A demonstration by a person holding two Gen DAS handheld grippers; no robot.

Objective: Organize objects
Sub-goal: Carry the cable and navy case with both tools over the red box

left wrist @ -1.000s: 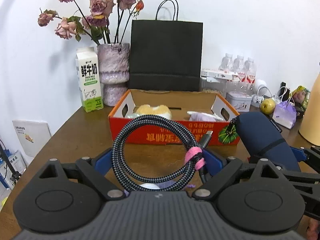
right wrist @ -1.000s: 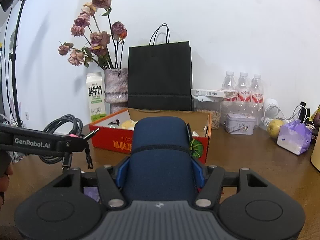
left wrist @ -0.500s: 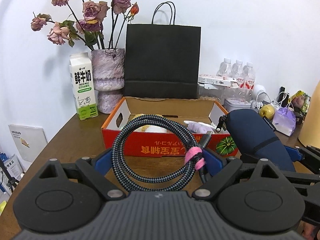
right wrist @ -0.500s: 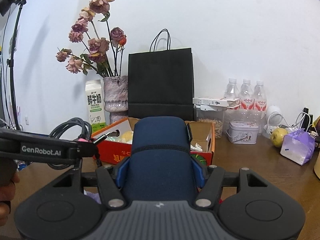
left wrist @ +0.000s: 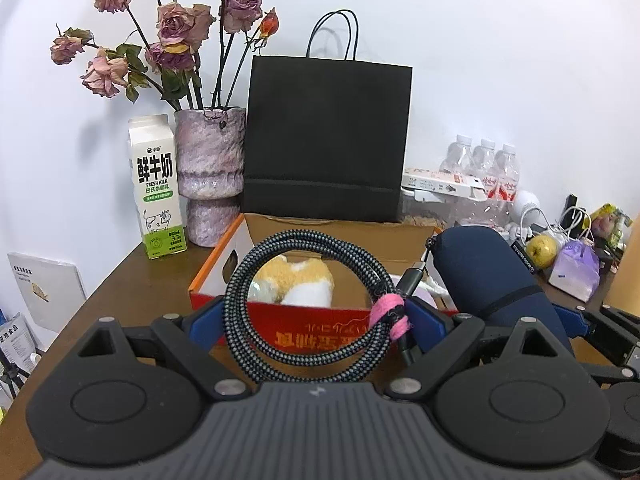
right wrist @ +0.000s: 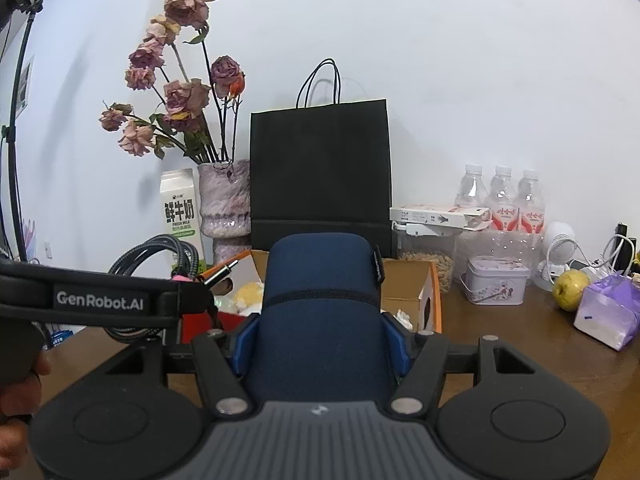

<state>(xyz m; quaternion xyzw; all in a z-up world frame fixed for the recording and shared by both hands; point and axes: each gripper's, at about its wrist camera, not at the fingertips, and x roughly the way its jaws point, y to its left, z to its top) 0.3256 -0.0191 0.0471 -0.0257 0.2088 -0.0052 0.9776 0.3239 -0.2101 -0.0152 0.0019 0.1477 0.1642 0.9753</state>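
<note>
Coiled cable (left wrist: 316,308) and navy pouch (right wrist: 320,316) held above the near edge of the open cardboard box (left wrist: 320,334).

Left gripper (left wrist: 316,322) clamped across the braided coil, pink tie at its right side; right gripper (right wrist: 320,340) clamped on the pouch's sides — both raised over the brown table (right wrist: 500,344), side by side. Open air above the box mouth; behind it, a black paper bag (left wrist: 328,140) close against the far wall. Left of that, a vase of dried roses (left wrist: 210,176) and a milk carton (left wrist: 157,188); to the right, water bottles (right wrist: 502,196), a small tin (right wrist: 496,280), an apple (right wrist: 570,284), a purple packet (right wrist: 608,316). Inside the box — a yellow-and-white plush (left wrist: 296,280) and something pale at its right end.
</note>
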